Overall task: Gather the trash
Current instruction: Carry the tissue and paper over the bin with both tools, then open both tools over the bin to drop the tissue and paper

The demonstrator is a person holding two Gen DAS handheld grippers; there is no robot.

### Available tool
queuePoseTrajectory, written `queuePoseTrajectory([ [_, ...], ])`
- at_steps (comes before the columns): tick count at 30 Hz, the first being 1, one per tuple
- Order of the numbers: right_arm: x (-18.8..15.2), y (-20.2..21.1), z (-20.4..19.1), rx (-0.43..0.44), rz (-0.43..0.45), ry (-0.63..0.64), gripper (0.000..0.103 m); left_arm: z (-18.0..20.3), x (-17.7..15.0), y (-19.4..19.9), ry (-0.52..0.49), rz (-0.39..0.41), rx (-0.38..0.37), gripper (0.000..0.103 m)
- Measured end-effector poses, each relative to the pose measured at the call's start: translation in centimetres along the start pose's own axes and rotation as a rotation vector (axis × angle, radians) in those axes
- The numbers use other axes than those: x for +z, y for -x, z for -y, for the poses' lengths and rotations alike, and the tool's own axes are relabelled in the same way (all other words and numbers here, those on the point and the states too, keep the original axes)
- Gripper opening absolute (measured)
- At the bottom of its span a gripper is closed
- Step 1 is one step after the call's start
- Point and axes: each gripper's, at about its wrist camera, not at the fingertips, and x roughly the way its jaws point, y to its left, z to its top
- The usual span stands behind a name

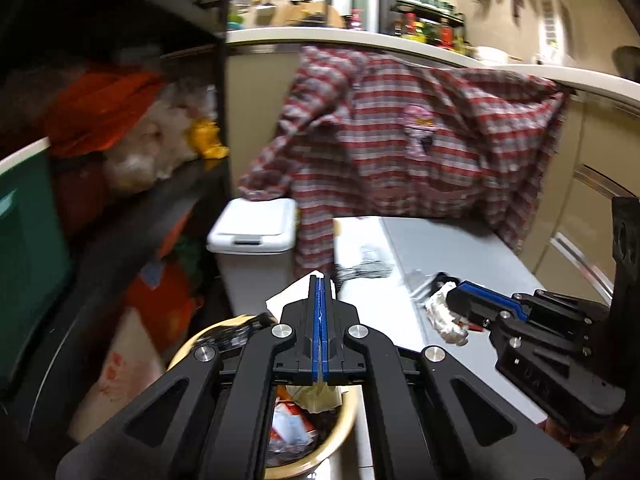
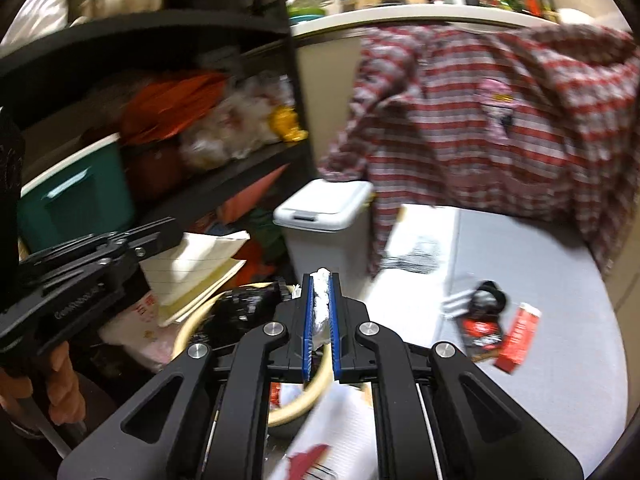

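Note:
My left gripper [image 1: 320, 280] is shut on a folded sheet of cream paper [image 1: 316, 396], which hangs out beneath the blue pads. It hovers over a round beige bin [image 1: 344, 432] that holds wrappers and scraps. My right gripper [image 2: 322, 276] is shut on a crumpled white tissue [image 2: 322, 304] just past the bin's rim [image 2: 188, 328]. In the left wrist view the right gripper [image 1: 452, 296] comes in from the right with the tissue [image 1: 444, 316] over the grey table [image 1: 440, 248]. On the table lie a red carton [image 2: 518, 338], a black and red wrapper [image 2: 482, 320] and a printed paper [image 2: 420, 256].
A white lidded bin [image 1: 252, 228] stands behind the beige one. A red plaid shirt [image 1: 400, 140] hangs from the counter edge over the table's far side. A black shelf [image 2: 224, 172] with bags and a green box [image 2: 76, 204] fills the left. A hand [image 2: 60, 380] grips the left gripper's handle.

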Motion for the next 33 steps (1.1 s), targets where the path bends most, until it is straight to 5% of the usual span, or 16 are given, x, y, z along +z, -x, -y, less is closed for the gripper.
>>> queuePoseTrajectory([
  [9,-0.9,-3.8,-4.7,0.045,-0.029,0.040,0.008,-4.4,-2.8,-1.4,0.060,-0.028,0.079,0.000],
  [23,-1.9,-9.0,-5.6,0.048,-0.076,0.046,0.009,-6.5,-3.5,-3.5,0.059,-0.052,0.093,0.000],
  [27,-2.1,-9.5,-5.6,0.031,-0.080,0.044,0.017,-6.9,-3.6,-4.0,0.064,-0.063,0.129,0.002],
  [29,-2.0,-9.5,-5.6,0.016,-0.078,0.042,0.035,-7.2,-3.7,-4.3,0.072,-0.074,0.168,0.022],
  [30,-2.0,-9.5,-5.6,0.011,-0.074,0.037,0.048,-7.4,-3.8,-4.3,0.081,-0.081,0.192,0.060],
  [31,-1.9,-9.4,-5.5,-0.003,-0.071,0.031,0.049,-7.6,-3.8,-4.1,0.099,-0.064,0.241,0.080],
  [33,-1.8,-9.5,-5.3,-0.002,-0.072,0.021,0.052,-8.1,-3.6,-3.6,0.119,-0.032,0.279,0.089],
])
